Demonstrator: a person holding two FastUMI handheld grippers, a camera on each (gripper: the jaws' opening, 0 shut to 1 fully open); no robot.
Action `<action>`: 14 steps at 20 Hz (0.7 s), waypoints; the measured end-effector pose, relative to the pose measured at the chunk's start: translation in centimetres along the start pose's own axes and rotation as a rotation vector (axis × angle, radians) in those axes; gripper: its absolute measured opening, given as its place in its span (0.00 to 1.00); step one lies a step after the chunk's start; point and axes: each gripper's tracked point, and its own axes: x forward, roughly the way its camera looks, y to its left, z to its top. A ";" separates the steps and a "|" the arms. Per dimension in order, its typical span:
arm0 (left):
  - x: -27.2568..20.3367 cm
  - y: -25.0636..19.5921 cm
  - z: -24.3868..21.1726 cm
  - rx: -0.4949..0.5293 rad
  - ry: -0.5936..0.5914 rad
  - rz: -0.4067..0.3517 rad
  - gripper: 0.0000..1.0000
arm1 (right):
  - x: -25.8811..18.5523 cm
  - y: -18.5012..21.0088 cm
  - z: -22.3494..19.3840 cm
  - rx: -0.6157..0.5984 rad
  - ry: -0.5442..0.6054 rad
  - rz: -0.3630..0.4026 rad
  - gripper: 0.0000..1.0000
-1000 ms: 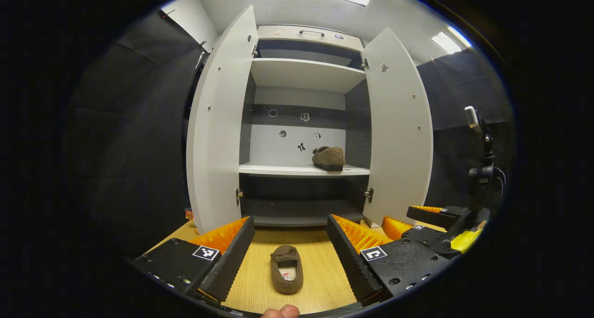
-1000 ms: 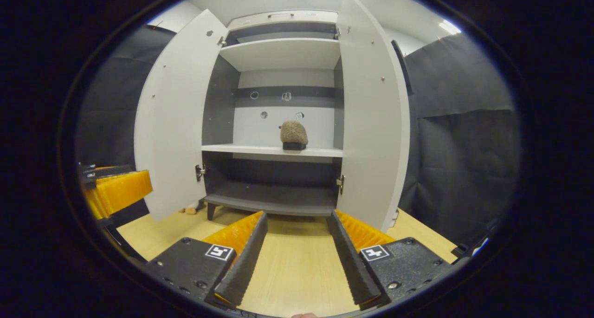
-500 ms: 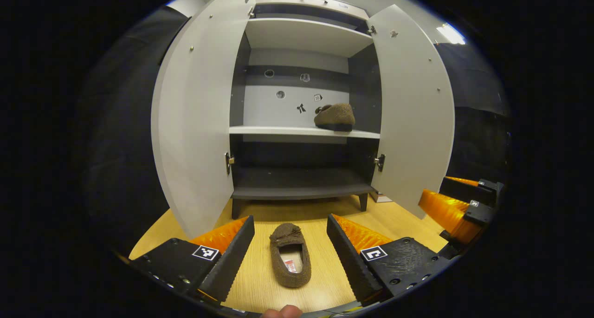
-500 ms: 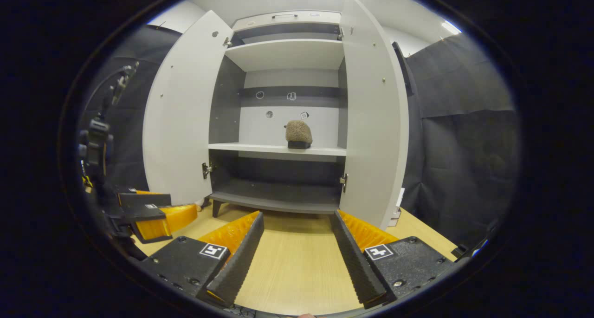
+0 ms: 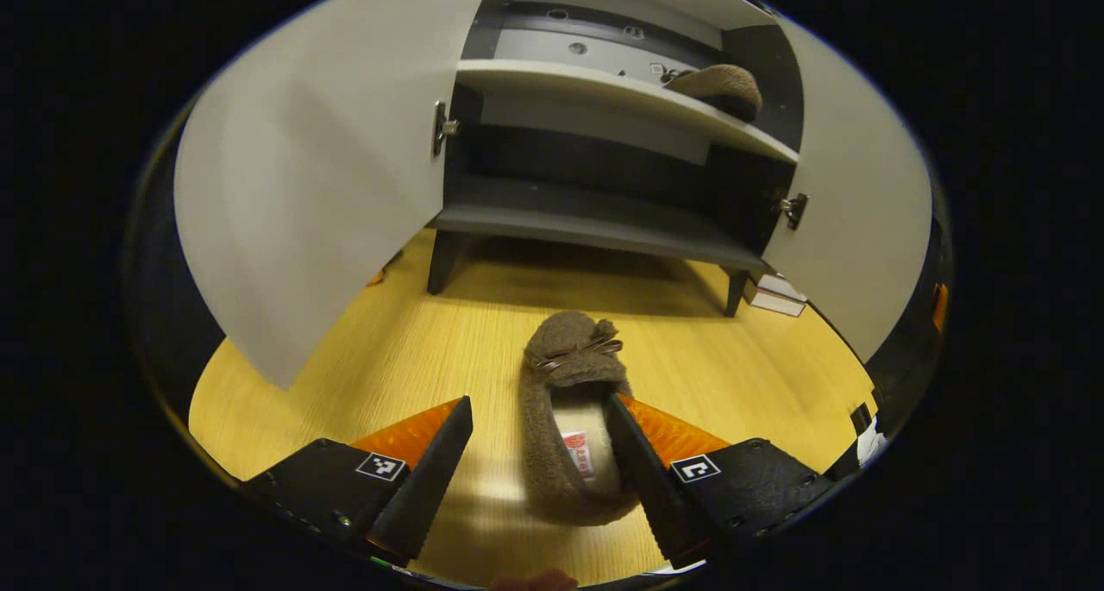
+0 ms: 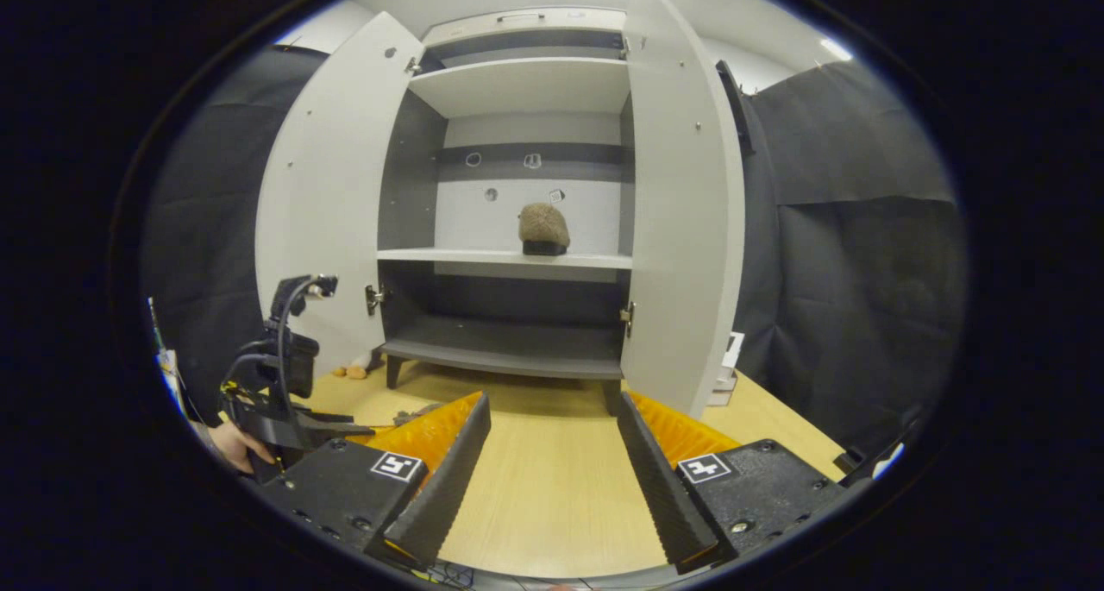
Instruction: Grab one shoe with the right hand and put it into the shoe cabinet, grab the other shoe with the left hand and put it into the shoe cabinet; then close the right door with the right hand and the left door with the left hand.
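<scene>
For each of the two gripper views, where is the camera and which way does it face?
Left gripper view: low over the floor, tilted down at the slipper on the floor between the open left gripper.
Right gripper view: higher, level, facing the open cabinet; open right gripper below, a hand holding the other gripper at left.
Shared: cabinet, both open doors, slipper on the shelf.

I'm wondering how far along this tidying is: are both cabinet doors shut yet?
No, in the right gripper view the left door and the right door both stand swung open, with one shoe on the shelf.
</scene>
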 end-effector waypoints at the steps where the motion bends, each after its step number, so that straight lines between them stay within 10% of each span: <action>1: 0.5 0.4 -0.6 -0.009 0.023 0.010 0.96 | 0.2 -0.2 -0.1 0.001 0.004 -0.005 0.93; 10: 1.6 0.3 -1.6 -0.054 0.056 -0.007 0.94 | 1.3 -0.9 -0.7 -0.004 0.041 -0.016 0.93; 14: 2.1 -1.2 -1.7 -0.140 0.035 -0.042 0.73 | 1.5 -0.7 -1.1 -0.014 0.051 -0.013 0.93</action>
